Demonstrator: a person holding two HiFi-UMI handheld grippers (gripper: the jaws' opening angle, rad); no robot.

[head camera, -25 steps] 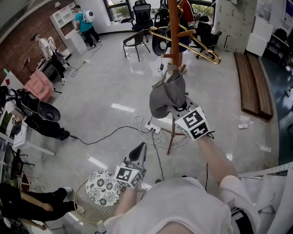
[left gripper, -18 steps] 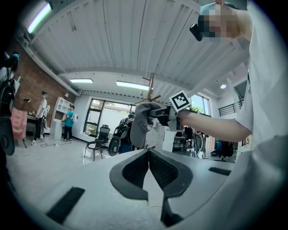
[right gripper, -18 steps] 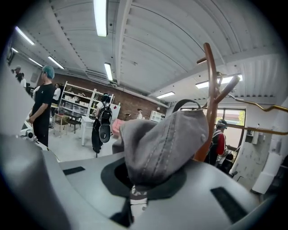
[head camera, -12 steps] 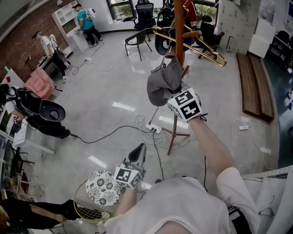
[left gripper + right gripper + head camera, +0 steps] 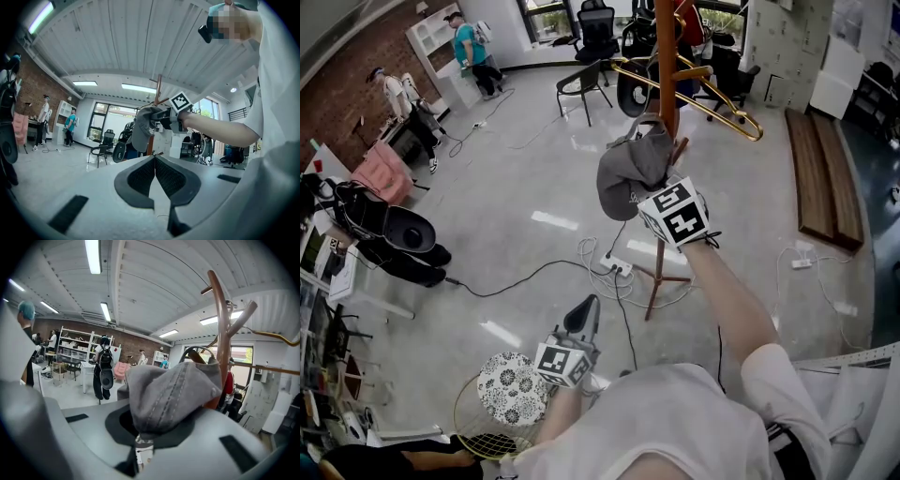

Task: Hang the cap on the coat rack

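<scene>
The right gripper (image 5: 651, 194) was raised at arm's length toward the far centre of the room, its jaws clamped tight on the grey cap (image 5: 633, 167). The right gripper view showed the fabric pinched near the inner label, with the crown bunched up in front of the jaws. The cap hung limp just beside the orange-brown pole of the coat rack (image 5: 666, 56). Whether it touched the pole could not be told. The left gripper (image 5: 584, 314) was low and near the body, its jaws closed together on nothing.

The step in hand appeared to be bringing the cap onto a peg (image 5: 242, 316). To do it well, the cap's open underside would probably need to be carried above the upturned peg tip and then lowered, so that the peg went inside the crown rather than sliding off the folded cloth. The grip would best be released only once the peg bore the weight. The approach should be gentle, since the rack stood on thin legs and a push on the pole could rock it. The gold hanger (image 5: 717, 101) on the right could snag the cap, so a path from the left seemed safer.
</scene>
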